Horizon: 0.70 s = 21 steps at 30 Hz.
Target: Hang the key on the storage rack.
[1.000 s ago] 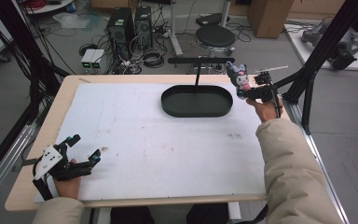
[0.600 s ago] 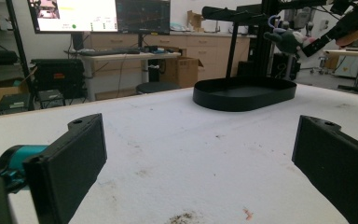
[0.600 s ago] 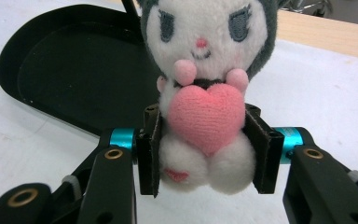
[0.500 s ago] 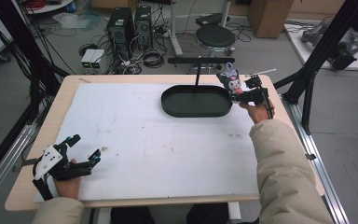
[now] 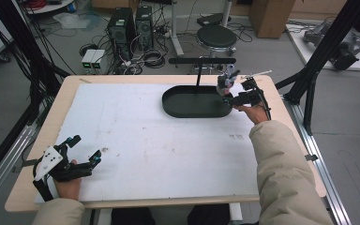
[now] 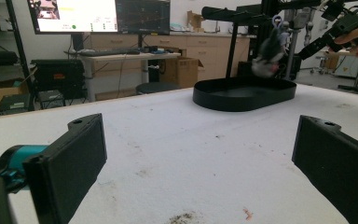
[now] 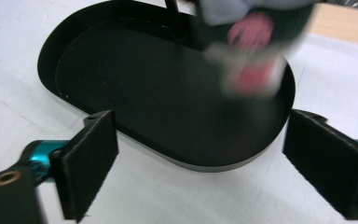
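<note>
At seven o'clock on the table (image 5: 122,79), near its front edge, the left gripper (image 5: 82,161) rested idle, jaws spread and empty. Open white surface lay between it and the black tray (image 5: 173,105) at one o'clock. Over the tray's right end a blurred grey-and-pink plush toy (image 6: 268,51) hung, apparently from the stand (image 5: 201,60). The right gripper (image 5: 232,96), jaws wide and empty, sat just beside it near the table's right edge; hanging looked done, withdrawal remained.

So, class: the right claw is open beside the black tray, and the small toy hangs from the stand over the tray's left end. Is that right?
Not quite. The right claw is open beside the tray, but the toy hangs over the tray's right end, not its left. The high view shows it.
</note>
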### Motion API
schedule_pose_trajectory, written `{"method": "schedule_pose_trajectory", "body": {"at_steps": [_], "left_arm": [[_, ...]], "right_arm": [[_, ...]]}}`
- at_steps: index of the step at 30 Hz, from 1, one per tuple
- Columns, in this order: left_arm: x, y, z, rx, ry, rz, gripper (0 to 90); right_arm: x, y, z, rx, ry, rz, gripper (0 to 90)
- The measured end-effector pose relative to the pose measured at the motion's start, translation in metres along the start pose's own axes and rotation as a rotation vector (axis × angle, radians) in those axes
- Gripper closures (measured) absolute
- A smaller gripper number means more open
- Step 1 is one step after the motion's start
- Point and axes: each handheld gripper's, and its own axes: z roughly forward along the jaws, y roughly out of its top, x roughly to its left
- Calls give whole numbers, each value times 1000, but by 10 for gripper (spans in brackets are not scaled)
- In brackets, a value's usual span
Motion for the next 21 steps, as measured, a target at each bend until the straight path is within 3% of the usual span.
{"method": "schedule_pose_trajectory", "body": {"at_steps": [4, 8, 9, 13, 21], "left_arm": [[0, 0, 0, -2, 1, -2, 34], [0, 0, 0, 1, -1, 0, 34], [0, 0, 0, -4, 1, -5, 34], [0, 0, 0, -1, 0, -1, 34], [0, 0, 0, -1, 2, -1, 34]], "right_arm": [[3, 0, -8, -31, 17, -25, 6], [10, -4, -24, -107, 39, -62, 6], [14, -8, -35, -150, 61, -93, 6], [20, -14, -49, -196, 88, -132, 6], [33, -46, -74, -354, 194, -205, 6]]}}
